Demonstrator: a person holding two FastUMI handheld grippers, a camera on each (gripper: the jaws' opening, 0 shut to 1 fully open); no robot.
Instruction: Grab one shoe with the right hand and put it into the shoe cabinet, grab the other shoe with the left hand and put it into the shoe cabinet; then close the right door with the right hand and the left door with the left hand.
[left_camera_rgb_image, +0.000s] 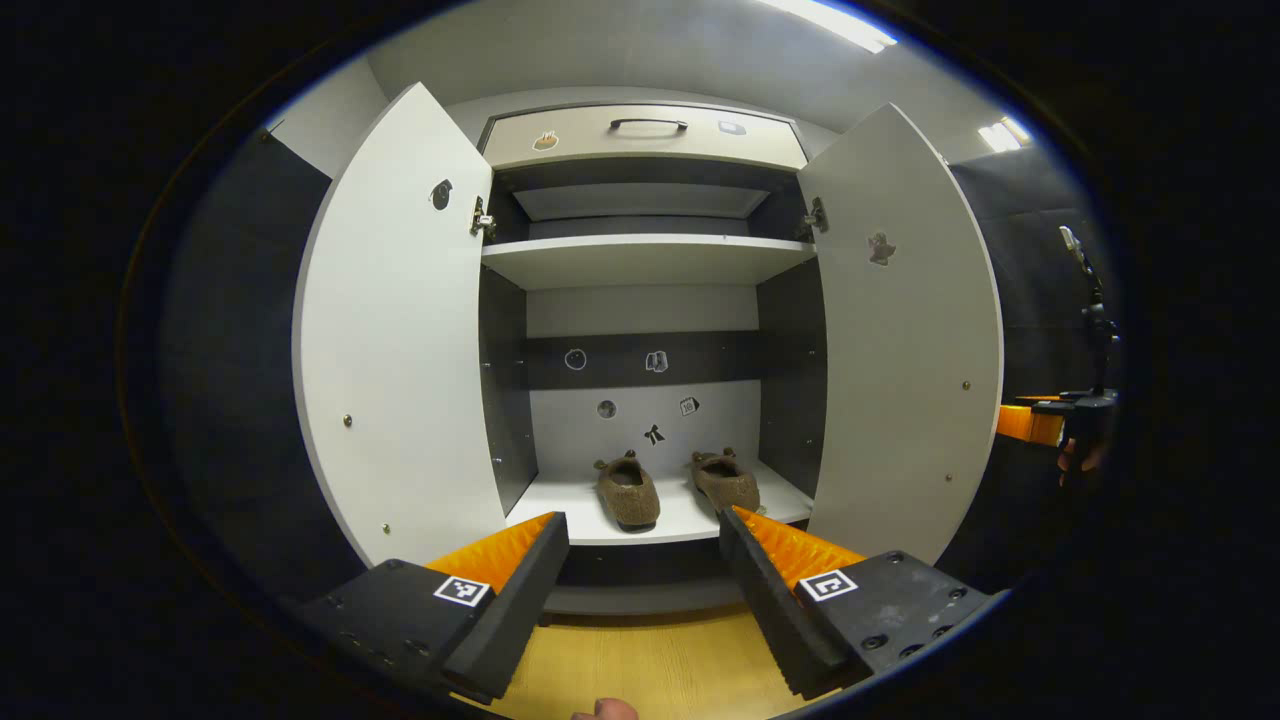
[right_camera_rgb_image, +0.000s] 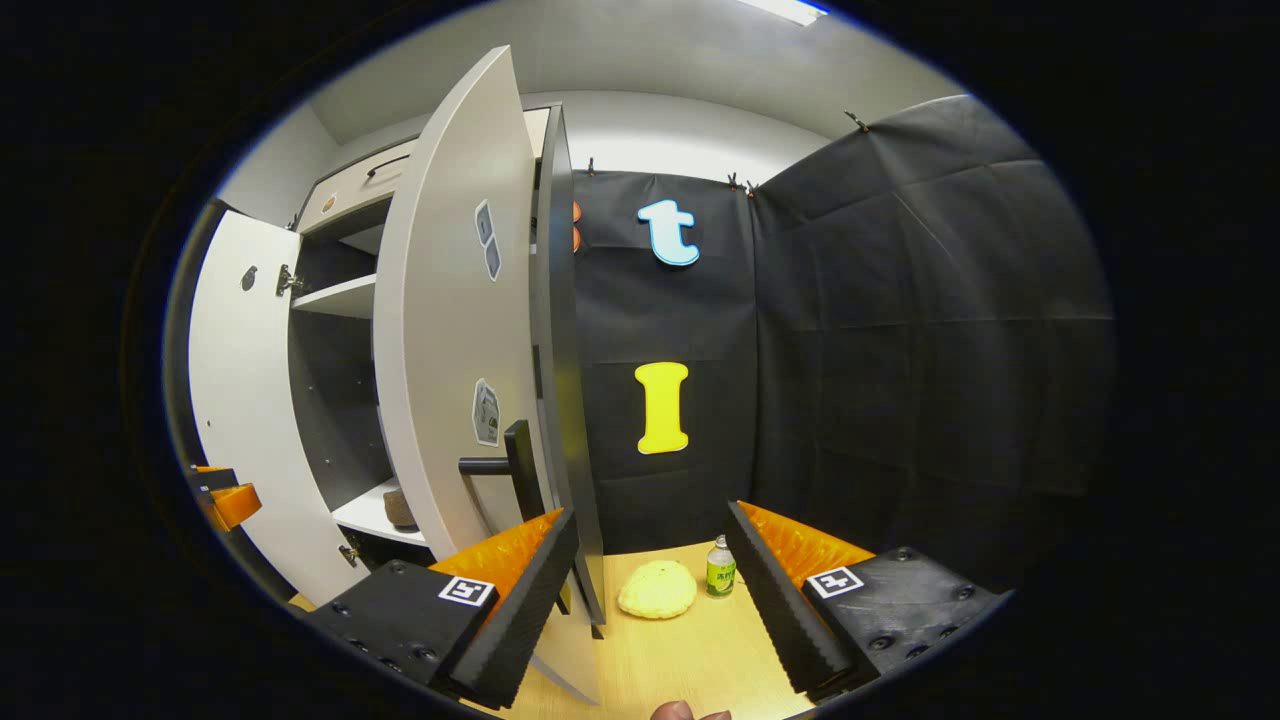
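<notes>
Both brown slippers (left_camera_rgb_image: 628, 490) sit shelved; the right gripper (right_camera_rgb_image: 650, 580), fingers spread and empty, has the right door (right_camera_rgb_image: 450, 330) edge-on just left; the left gripper (left_camera_rgb_image: 645, 580) gapes too.

Black cloth walls (right_camera_rgb_image: 900, 300), pale wood floor (right_camera_rgb_image: 690, 650), ceiling strip lights (left_camera_rgb_image: 830, 22)

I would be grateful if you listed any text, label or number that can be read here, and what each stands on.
None can be read.
Stickers on the cabinet's back panel: pictures, too small to tell.
Stickers on the right door: blurred.
Label on the small bottle: too small.
Square markers on the left gripper and right gripper: patterns, no words.
</notes>
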